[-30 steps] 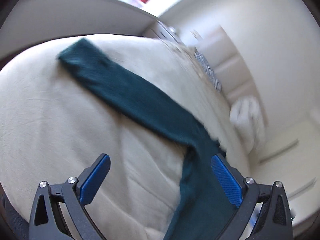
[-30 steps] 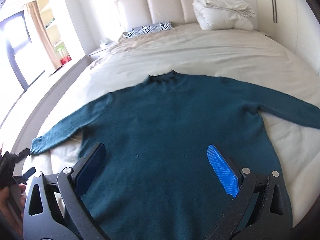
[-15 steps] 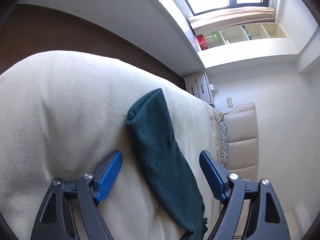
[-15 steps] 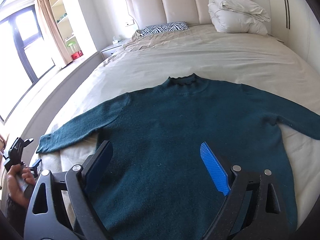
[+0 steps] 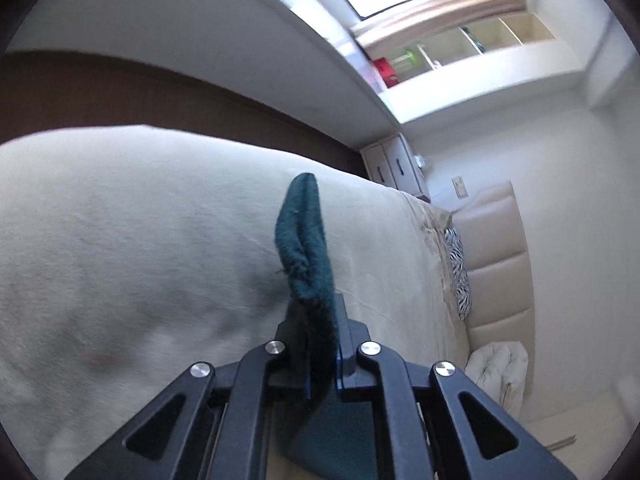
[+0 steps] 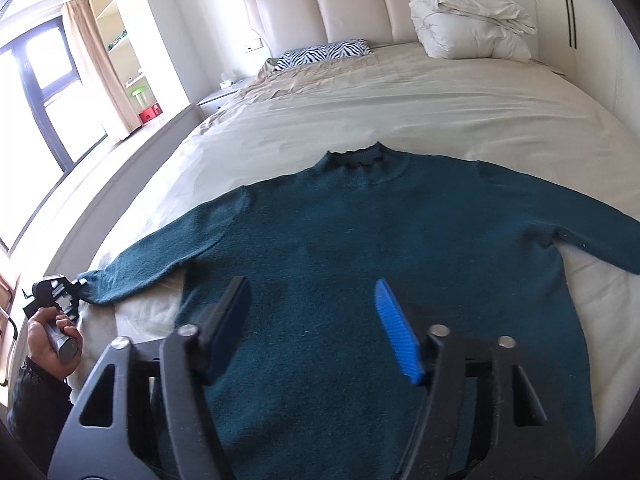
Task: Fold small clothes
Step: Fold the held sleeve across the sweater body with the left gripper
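Note:
A dark teal sweater [image 6: 360,232] lies flat, front up, on the beige bed [image 6: 400,100], sleeves spread to both sides. My left gripper [image 5: 316,312] is shut on the cuff of the sweater's left sleeve [image 5: 304,232], and the cuff's end sticks out past the fingertips. In the right wrist view that left gripper [image 6: 56,292] shows at the bed's left edge, held by a hand [image 6: 48,332]. My right gripper [image 6: 310,286] hovers over the sweater's lower body. Its jaws are closing, and the knit lies flat beneath them, not pinched.
A folded white duvet [image 6: 468,20] and a zebra pillow [image 6: 324,52] lie by the padded headboard [image 6: 344,8]. A white nightstand [image 5: 394,168] stands beside the bed. The bed's left edge drops to the floor below a window [image 6: 44,92].
My left gripper travelled along the sleeve to its end and shut on the cuff. My right gripper's jaws narrowed over the sweater's body and it edged slightly forward.

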`<move>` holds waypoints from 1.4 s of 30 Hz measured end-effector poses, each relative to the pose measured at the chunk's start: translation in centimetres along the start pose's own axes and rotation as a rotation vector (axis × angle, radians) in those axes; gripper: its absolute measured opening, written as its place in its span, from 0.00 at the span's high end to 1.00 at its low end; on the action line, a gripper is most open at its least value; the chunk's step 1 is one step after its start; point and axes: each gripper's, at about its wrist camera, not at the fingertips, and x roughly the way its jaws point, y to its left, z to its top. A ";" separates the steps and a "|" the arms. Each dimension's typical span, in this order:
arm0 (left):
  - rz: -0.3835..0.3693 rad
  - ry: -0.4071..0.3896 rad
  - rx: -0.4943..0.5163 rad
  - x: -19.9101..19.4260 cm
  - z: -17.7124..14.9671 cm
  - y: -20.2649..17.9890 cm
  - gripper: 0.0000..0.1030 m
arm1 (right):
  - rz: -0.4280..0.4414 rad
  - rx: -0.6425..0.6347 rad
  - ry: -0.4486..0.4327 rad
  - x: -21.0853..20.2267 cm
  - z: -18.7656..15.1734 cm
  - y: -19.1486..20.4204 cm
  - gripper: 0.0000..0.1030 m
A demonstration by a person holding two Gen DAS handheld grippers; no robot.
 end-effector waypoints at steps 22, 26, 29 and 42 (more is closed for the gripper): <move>-0.035 0.401 1.125 4.9 -31.1 -16.6 0.26 | 0.242 0.327 0.259 10.9 4.1 -9.9 0.50; -0.085 0.385 1.063 1.8 -29.5 -15.3 0.14 | 0.357 0.393 0.364 15.9 4.7 -8.1 0.49; -0.114 0.420 0.982 0.1 -28.9 -14.1 0.19 | 0.409 0.398 0.442 19.3 4.9 -5.6 0.49; -0.160 0.390 0.705 -3.9 -21.9 -9.5 0.34 | 0.319 0.244 0.537 24.9 5.4 1.6 0.87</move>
